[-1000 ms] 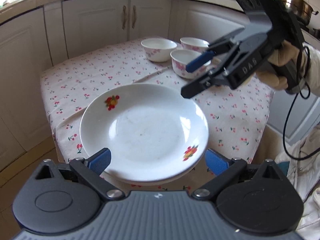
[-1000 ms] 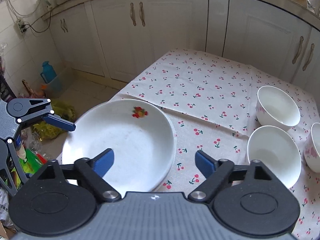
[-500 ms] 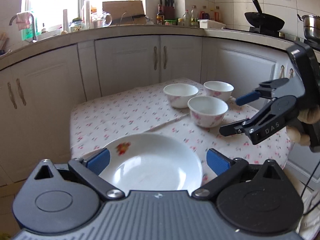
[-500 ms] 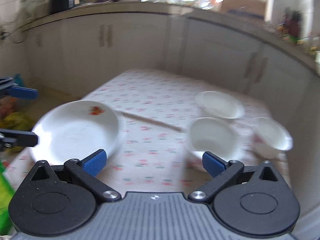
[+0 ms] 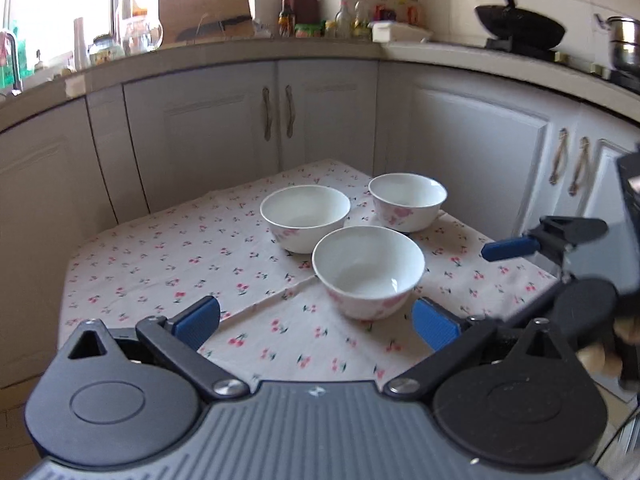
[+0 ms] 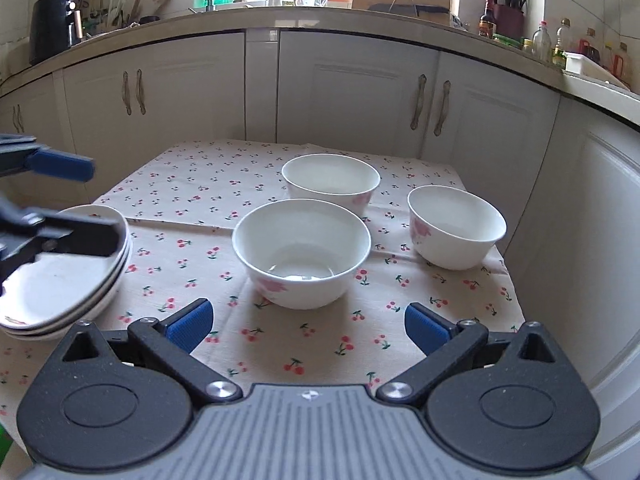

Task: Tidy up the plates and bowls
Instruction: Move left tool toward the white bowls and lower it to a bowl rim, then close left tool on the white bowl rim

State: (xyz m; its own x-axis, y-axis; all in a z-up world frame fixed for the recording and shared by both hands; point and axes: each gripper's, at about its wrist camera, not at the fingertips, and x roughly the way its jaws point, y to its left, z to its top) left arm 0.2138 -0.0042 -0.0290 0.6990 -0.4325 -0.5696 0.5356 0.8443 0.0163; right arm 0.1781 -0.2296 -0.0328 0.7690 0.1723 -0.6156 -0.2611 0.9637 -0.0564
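Three white bowls with pink flowers stand on the cherry-print tablecloth (image 6: 192,192): a near bowl (image 6: 302,254), a far bowl (image 6: 331,180) and a right bowl (image 6: 456,226). A stack of white plates (image 6: 60,284) sits at the table's left edge. My right gripper (image 6: 306,326) is open and empty, just before the near bowl. My left gripper (image 5: 316,320) is open and empty, facing the near bowl (image 5: 368,270) with the other two bowls (image 5: 306,216) (image 5: 408,200) behind; it also shows above the plates in the right wrist view (image 6: 64,200).
White kitchen cabinets (image 6: 340,92) wrap around the small table on the far and right sides. The countertop (image 5: 240,46) carries bottles, a knife block and a cutting board; a wok (image 5: 520,28) stands on the stove. The table edge drops off close on the right.
Both grippers have swung up and away from the plate stack and now face the three bowls. The plate has left the left wrist view. Both stay open.
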